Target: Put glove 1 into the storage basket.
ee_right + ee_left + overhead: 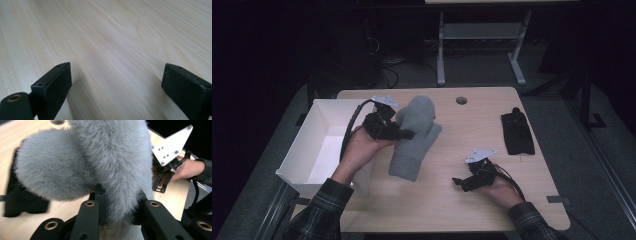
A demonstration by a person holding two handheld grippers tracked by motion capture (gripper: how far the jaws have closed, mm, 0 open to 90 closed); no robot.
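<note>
While the right gripper [458, 182] rests low over the bare wooden table [437, 200] with its jaws spread wide and nothing between them, the left gripper [408, 134] clamps a fuzzy grey mitten [414, 137], lifted beside a white box [307, 150], a black mitten [517, 132] lying well apart.

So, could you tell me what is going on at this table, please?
A person works with two handheld grippers. The left gripper is shut on a fuzzy grey mitten, beside a white box at the table's left edge. The right gripper rests open on the wood. A black glove lies far right.
</note>
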